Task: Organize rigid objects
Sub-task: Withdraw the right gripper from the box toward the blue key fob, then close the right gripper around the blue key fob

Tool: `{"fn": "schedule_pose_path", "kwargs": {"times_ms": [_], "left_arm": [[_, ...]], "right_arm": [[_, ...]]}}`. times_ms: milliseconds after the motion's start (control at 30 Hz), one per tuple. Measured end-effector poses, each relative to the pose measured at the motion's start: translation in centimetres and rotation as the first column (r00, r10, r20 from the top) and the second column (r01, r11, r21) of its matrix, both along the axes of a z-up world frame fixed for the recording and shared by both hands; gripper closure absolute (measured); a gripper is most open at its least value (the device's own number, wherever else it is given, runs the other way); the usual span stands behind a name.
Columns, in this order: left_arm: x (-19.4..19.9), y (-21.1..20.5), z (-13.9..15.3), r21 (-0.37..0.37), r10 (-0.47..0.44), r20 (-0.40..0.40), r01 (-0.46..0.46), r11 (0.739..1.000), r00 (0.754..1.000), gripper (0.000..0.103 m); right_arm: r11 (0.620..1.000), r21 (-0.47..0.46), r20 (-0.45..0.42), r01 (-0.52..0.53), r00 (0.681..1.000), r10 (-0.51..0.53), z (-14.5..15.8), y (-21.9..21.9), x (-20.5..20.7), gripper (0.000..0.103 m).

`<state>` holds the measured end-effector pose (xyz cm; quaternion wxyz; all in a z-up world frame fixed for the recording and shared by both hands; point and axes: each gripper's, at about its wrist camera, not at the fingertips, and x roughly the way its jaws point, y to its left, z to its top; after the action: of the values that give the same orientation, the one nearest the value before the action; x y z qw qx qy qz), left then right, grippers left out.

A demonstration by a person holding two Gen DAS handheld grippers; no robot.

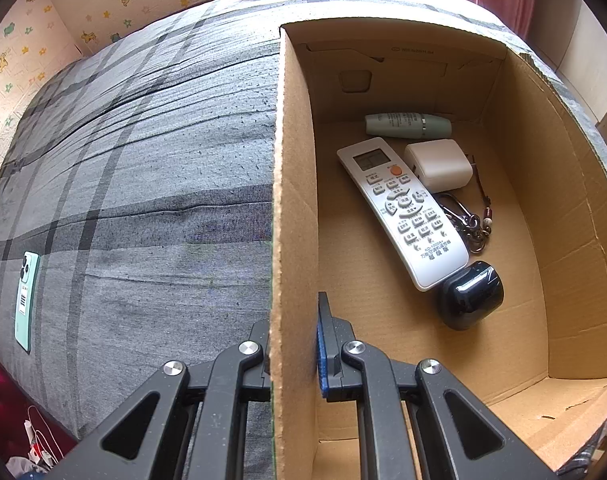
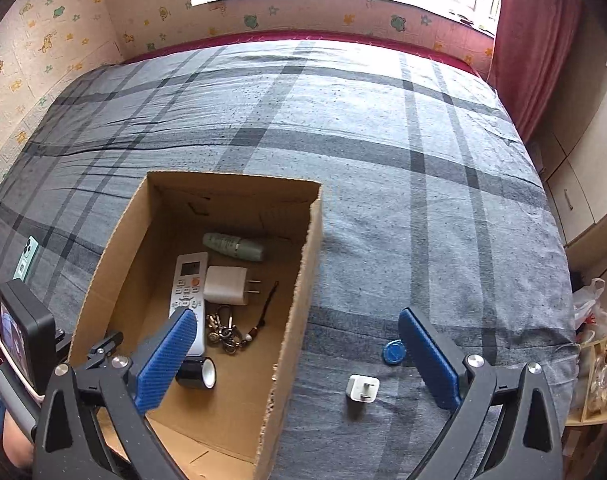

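An open cardboard box (image 2: 103, 260) sits on the grey plaid bed. Inside it lie a white remote (image 1: 403, 212), a white charger (image 1: 439, 164), a pale green tube (image 1: 407, 125), a key ring (image 1: 469, 220) and a black case (image 1: 469, 294). My left gripper (image 1: 293, 344) is shut on the box's left wall (image 1: 293, 200), one finger on each side. My right gripper (image 2: 299, 360) is open and empty above the box's right wall. A small white plug (image 2: 361, 390) and a blue tag (image 2: 392, 352) lie on the bed between its fingers.
A mint green phone (image 1: 25, 300) lies on the bed at the left, also in the right wrist view (image 2: 24, 264). A red curtain (image 2: 531, 40) and cabinets (image 2: 583, 168) stand to the right of the bed. Patterned walls surround the bed's far side.
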<state>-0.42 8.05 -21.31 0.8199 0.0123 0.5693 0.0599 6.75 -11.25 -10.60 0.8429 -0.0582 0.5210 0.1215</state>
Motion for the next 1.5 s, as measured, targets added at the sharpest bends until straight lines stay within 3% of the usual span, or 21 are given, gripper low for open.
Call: {"fn": "schedule_pose_path", "kwargs": {"times_ms": [333,633,1133,1500], "left_arm": [[0.0,0.1,0.0,0.000,-0.001,-0.002,0.001,1.000,1.000,0.091],[0.0,0.2,-0.1,-0.004,0.000,-0.001,0.000,1.000,1.000,0.091],[0.1,0.0,-0.2,0.004,-0.001,-0.001,0.001,1.000,1.000,0.091],[0.1,-0.2,-0.2,0.005,-0.001,-0.002,0.001,1.000,1.000,0.091]], "right_arm": [[0.992,-0.037,-0.015,0.118,0.993,-0.119,-1.5,-5.3,1.4,0.000],[0.977,-0.085,-0.098,0.196,0.974,-0.204,-6.8,-8.7,2.0,0.000],[0.959,-0.109,-0.188,0.263,0.942,-0.280,-14.4,-10.8,2.8,0.001],[0.953,-0.130,-0.218,0.272,0.930,-0.296,-17.1,-11.0,2.9,0.008]]}}
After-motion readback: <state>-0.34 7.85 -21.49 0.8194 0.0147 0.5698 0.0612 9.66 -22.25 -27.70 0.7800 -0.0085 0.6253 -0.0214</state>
